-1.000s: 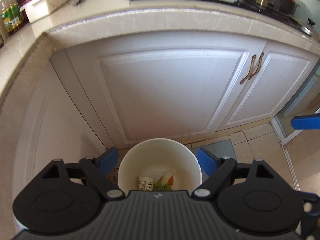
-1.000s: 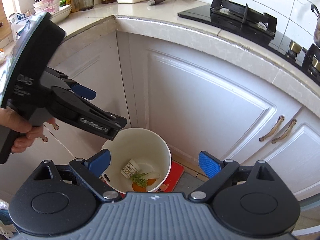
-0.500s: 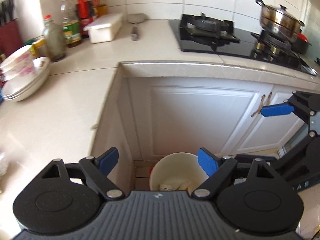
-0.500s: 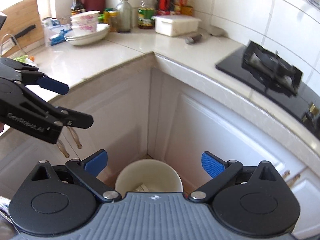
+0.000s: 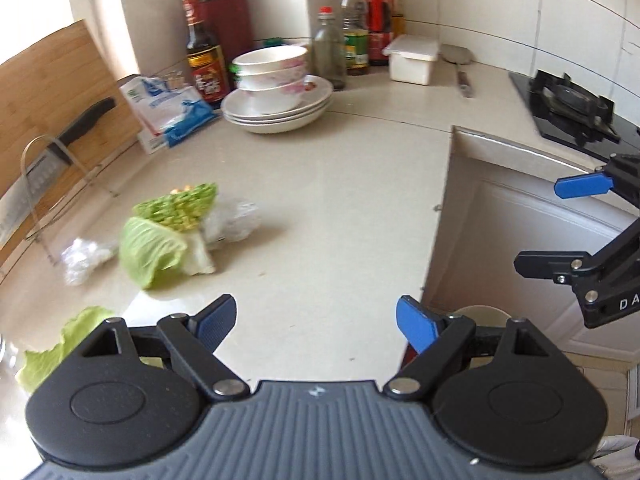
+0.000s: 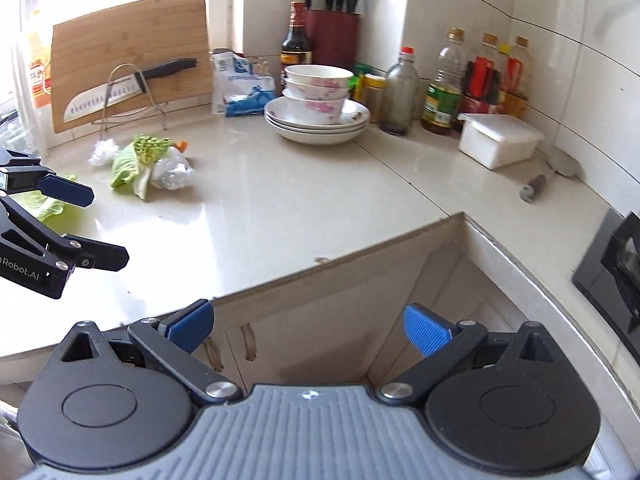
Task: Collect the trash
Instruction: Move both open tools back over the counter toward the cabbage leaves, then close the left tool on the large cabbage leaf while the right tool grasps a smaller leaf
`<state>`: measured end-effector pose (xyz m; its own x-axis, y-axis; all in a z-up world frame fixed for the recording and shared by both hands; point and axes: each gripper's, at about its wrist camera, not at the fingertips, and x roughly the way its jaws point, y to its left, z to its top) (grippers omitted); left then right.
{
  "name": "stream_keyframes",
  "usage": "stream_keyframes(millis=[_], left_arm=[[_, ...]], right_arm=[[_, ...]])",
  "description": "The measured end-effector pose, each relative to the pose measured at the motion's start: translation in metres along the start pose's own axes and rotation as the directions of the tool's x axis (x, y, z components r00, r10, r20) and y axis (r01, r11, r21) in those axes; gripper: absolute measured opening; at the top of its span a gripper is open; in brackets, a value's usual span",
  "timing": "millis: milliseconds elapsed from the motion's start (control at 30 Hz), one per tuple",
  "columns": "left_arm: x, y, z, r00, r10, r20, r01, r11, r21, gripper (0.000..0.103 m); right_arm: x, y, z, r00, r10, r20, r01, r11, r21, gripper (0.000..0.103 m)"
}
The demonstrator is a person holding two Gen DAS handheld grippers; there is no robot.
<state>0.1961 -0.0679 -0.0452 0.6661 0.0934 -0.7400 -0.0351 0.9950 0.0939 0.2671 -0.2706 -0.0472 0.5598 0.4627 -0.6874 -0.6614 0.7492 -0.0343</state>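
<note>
1. Cabbage (image 5: 168, 236) on the counter (image 5: 340, 200), at about 10 o'clock from the left gripper (image 5: 316, 320) in the left wrist view, well apart from its tips.
2. Long axis judged to run from 7 o'clock to 1 o'clock in that view: pale stem end low, ruffled green end high.
3. Looks like one wide, limp green leaf with a white rib, topped by a crinkled yellow-green piece; probably soft and floppy to pinch.
4. Touching it at 3 o'clock, a crumpled clear wrap (image 5: 234, 222); just beside it at 9 o'clock, a second white wad (image 5: 86, 254).
5. At 8 o'clock near the left gripper's own body, another leaf (image 5: 60, 348), partly hidden behind the left finger mount.
6. Left gripper released, jaws wide, nothing between the pads, bare counter beyond them.
7. Right gripper (image 6: 308, 332) also released, jaws spread fully, nothing between them; aimed over the counter edge toward the cabinet doors (image 6: 320, 332).
8. From the right wrist view, same pile up at 10 o'clock and well apart, with the left gripper between camera and scraps. Left hand judged clearly nearer.
9. Bin (image 5: 480, 314) only a sliver of rim low at 4 o'clock in the left view, beneath the counter corner.
10. Farther out: stacked bowls (image 5: 276, 88) on plates at 12 o'clock, bottles and knife block behind, cutting board (image 5: 48, 80) and knife at 10 o'clock, hob at 2 o'clock.
</note>
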Motion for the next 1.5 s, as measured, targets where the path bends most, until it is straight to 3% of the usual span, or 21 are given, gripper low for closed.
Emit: stream_keyframes(millis=[133, 300, 533, 733, 933, 1033, 1167, 1300, 1400, 1500], left_arm=[[-0.007, 0.036, -0.017, 0.994, 0.107, -0.006, -0.107, 0.991, -0.082, 0.087], [-0.008, 0.076, -0.039, 0.974, 0.22, -0.055, -0.226, 0.961, -0.158, 0.087], [0.0, 0.11, -0.065, 0.947, 0.3, -0.117, -0.318, 0.927, -0.201, 0.087], [-0.012, 0.14, -0.074, 0.949, 0.286, -0.131, -0.312, 0.909, -0.277, 0.087], [-0.02, 0.186, -0.076, 0.94, 0.319, -0.125, -0.342, 0.87, -0.354, 0.086], [-0.014, 0.208, -0.078, 0.948, 0.297, -0.115, -0.318, 0.851, -0.418, 0.082], [0.003, 0.234, -0.083, 0.962, 0.251, -0.11, -0.272, 0.821, -0.502, 0.056], [0.015, 0.253, -0.093, 0.976, 0.189, -0.109, -0.217, 0.789, -0.575, 0.039], [0.018, 0.259, -0.099, 0.987, 0.135, -0.083, -0.157, 0.765, -0.624, 0.036], [0.021, 0.257, -0.098, 0.99, 0.122, -0.074, -0.142, 0.769, -0.623, 0.031]], right_arm=[[0.017, 0.022, 0.02, 0.998, 0.067, 0.006, -0.066, 0.996, -0.066, 0.103], [0.034, 0.047, 0.041, 0.99, 0.139, 0.004, -0.137, 0.982, -0.132, 0.103], [0.051, 0.073, 0.058, 0.981, 0.191, -0.012, -0.191, 0.966, -0.177, 0.103], [0.059, 0.083, 0.065, 0.98, 0.199, -0.024, -0.2, 0.962, -0.186, 0.103], [0.068, 0.091, 0.07, 0.979, 0.201, -0.036, -0.205, 0.961, -0.188, 0.103], [0.071, 0.098, 0.074, 0.978, 0.204, -0.035, -0.207, 0.957, -0.202, 0.103], [0.074, 0.108, 0.079, 0.978, 0.205, -0.039, -0.209, 0.954, -0.215, 0.103], [0.081, 0.117, 0.084, 0.978, 0.203, -0.051, -0.209, 0.952, -0.225, 0.103], [0.085, 0.123, 0.087, 0.977, 0.207, -0.056, -0.214, 0.948, -0.234, 0.103], [0.089, 0.13, 0.092, 0.974, 0.217, -0.057, -0.225, 0.941, -0.253, 0.103]])
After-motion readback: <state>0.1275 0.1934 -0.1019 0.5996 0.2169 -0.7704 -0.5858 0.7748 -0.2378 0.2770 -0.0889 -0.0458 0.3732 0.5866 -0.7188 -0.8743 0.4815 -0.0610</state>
